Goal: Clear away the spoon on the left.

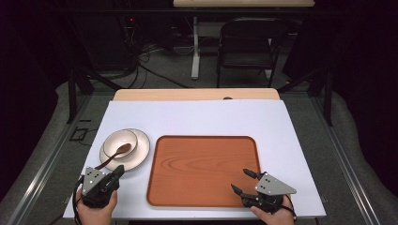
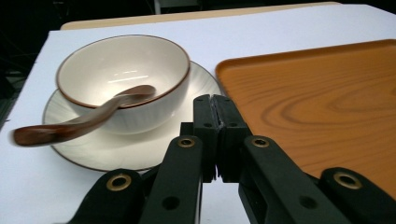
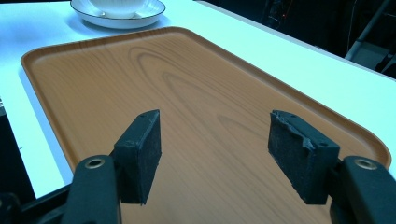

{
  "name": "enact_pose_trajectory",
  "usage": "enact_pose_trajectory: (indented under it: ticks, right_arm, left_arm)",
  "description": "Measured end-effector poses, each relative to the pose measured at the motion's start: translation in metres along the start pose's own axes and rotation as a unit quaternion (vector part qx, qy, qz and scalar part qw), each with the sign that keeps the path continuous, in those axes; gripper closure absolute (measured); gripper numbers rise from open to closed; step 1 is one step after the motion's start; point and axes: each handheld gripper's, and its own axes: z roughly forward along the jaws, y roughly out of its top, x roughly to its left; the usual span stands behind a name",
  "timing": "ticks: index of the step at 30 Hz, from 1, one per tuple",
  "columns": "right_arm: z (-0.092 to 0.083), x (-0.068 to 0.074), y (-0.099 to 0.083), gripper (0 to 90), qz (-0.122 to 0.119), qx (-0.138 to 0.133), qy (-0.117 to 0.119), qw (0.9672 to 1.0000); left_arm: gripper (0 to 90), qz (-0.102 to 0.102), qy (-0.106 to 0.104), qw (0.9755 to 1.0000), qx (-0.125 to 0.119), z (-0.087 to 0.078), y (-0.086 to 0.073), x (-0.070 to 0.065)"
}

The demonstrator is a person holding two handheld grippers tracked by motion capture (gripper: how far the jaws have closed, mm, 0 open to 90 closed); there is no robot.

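While left tongs (image 2: 215,100) clenched empty, right tongs (image 3: 217,140) released over wood-grain tray (image 3: 196,79) (rounded corners).

The room lay dark around a lit white table top (image 1: 197,117), with a pale wooden edge (image 1: 197,94) beyond it. Behind stood a black folding chair (image 1: 248,44), a white desk leg (image 1: 195,47), and cables (image 1: 150,54) trailing over grey floor.
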Motion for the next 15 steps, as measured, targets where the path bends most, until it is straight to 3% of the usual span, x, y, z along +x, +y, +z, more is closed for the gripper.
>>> enact_pose_trajectory:
  ticks: [15]
  right_arm:
    - [0.000, 0.000, 0.000, 34.3, 0.000, 0.001, 0.001, 1.0000]
  left_arm:
    - [88.7, -0.032, 0.033, 0.9989, -0.007, -0.005, -0.002, 0.026]
